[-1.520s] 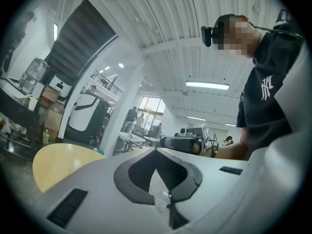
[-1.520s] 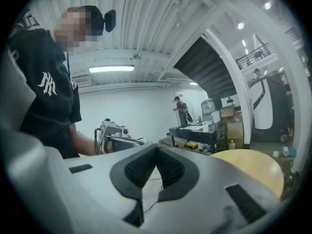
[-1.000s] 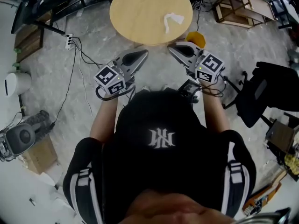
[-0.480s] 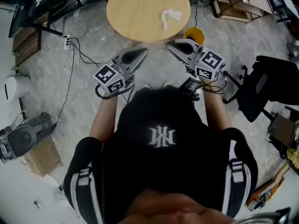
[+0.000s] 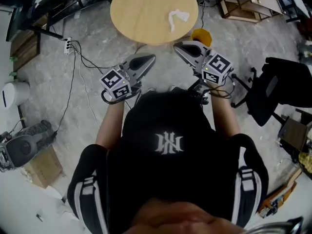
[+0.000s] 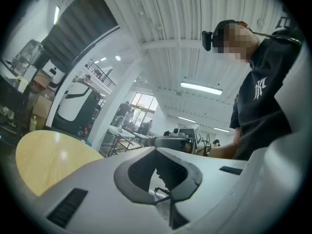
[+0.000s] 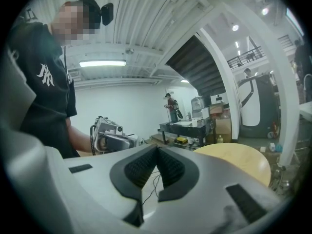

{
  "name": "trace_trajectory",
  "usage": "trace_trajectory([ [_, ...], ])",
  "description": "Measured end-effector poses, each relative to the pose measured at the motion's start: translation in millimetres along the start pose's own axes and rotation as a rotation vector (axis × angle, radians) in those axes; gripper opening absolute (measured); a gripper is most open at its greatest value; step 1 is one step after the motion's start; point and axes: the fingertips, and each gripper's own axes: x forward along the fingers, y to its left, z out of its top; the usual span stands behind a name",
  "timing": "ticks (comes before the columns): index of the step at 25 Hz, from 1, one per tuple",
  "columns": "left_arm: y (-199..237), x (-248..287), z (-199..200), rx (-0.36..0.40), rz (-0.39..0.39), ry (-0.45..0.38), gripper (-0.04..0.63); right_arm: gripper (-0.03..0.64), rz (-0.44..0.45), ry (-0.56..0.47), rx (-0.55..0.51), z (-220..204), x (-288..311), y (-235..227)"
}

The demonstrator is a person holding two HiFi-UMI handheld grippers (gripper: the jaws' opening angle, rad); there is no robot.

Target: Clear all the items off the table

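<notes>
Both pressed together: left claw [image 5: 151,58], right claw [image 5: 177,46]; crumpled tissue [image 5: 177,19] on round wooden table [image 5: 139,11].

One table [image 5: 141,9], one crumpled tissue [image 5: 177,19], one black chair [image 5: 282,89], two grippers: left gripper [image 5: 151,57], right gripper [image 5: 177,47].

Probably a large open workshop or robotics lab. Left of the round wooden table [image 5: 146,13], a power strip [image 5: 68,45] and cables [image 5: 80,77] trail over a bare stone-look floor [image 5: 48,87]. Right of the table stand wooden frames [image 5: 243,6] and an office chair [image 5: 280,89]. Past the table are equipment-laden benches [image 7: 185,126] and a mezzanine railing [image 7: 243,58]. A ribbed ceiling [image 6: 185,28] above carries strip lights [image 6: 201,88].
</notes>
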Motion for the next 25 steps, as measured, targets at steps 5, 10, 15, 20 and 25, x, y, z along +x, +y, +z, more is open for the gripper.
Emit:
trace_trajectory([
  [5,15.7,-3.5,-0.4,-0.026,-0.037,-0.016,0.012,0.008,-0.066,-0.005,-0.015,-1.6,6.8,-14.9],
  [10,49.9,13.0,-8.8,-0.048,-0.012,-0.009,0.012,0.111,-0.092,0.013,0.012,-16.3,8.7,-44.4],
  [15,84.6,44.9,-21.2,-0.092,0.022,0.053,0.012,0.241,-0.092,0.053,0.110,-43.2,20.5,-101.2],
  [20,141.3,89.9,-32.8,-0.141,0.088,0.111,0.012,0.365,-0.082,0.124,0.121,-70.0,45.9,-178.6],
  [25,192.9,138.4,-51.0,-0.160,0.143,0.164,0.012,0.614,-0.114,0.179,0.146,-120.7,68.2,-260.7],
])
